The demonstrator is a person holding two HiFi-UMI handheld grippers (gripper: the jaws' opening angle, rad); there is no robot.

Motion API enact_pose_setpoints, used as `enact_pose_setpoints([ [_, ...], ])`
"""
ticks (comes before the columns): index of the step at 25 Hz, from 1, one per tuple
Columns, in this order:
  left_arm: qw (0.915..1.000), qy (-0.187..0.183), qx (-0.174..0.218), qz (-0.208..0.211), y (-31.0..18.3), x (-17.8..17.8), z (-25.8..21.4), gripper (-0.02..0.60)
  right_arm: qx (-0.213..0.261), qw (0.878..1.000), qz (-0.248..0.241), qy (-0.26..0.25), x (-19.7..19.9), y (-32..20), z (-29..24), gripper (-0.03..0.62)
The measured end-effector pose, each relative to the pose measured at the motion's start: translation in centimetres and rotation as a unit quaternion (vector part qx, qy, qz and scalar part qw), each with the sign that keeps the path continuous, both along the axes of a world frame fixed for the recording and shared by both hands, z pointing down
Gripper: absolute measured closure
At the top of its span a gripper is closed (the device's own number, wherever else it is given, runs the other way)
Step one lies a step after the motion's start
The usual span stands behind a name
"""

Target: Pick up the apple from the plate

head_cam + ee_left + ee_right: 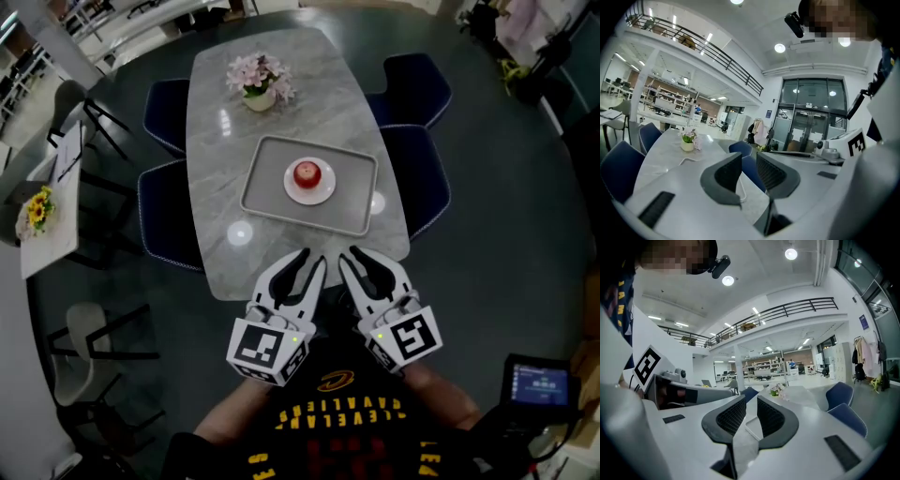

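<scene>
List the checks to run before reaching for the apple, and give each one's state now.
1. Apple on the plate, uncovered: ok.
2. Plate sits inside the tray: ok.
3. Left tongs empty, jaws narrowly apart: ok.
4. Right tongs empty, jaws narrowly apart: ok.
5. Jaw gap wide enough for the apple: probably not ok; open wider first.
6. Nothing stands between the tongs and the tray: ok.

Grey marble table (217, 141), tray (266, 187), pink flowers in pot (260, 79), dark blue chairs (418, 81)
</scene>
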State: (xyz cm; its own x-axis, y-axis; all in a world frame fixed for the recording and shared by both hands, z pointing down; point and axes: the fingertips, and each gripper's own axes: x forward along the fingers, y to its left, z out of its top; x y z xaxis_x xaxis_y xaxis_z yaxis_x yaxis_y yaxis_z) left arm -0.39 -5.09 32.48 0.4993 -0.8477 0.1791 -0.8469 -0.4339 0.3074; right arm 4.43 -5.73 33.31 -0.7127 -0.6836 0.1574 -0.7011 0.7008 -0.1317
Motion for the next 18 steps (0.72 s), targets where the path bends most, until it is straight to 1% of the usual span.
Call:
enact_pose_setpoints([
  [3,0.9997,0.001,-0.007,-0.023,-0.3,-0.4,0.6,0.495,-0.001,1.0,-0.012,0.005,0.3,-0.5,0.2,0.533],
  [6,0.998,-0.014,-0.019,-0.059,-4.2,1.4,1.3,0.495,-0.015,0.999,-0.035,-0.001,2.9,-4.5,0.7,0.533],
  [8,0.9957,-0.024,-0.027,-0.086,-6.0,1.8,1.7,0.495,-0.024,0.999,-0.047,-0.005,4.1,-6.5,1.1,0.533],
  [13,0.9904,-0.034,-0.032,-0.13,-5.5,0.2,2.0,0.495,-0.038,0.997,-0.064,0.001,4.2,-6.6,2.0,0.533],
  [18,0.9861,-0.042,-0.058,-0.15,-5.6,-0.3,3.4,0.495,-0.051,0.996,-0.073,0.006,4.8,-7.4,3.3,0.533],
])
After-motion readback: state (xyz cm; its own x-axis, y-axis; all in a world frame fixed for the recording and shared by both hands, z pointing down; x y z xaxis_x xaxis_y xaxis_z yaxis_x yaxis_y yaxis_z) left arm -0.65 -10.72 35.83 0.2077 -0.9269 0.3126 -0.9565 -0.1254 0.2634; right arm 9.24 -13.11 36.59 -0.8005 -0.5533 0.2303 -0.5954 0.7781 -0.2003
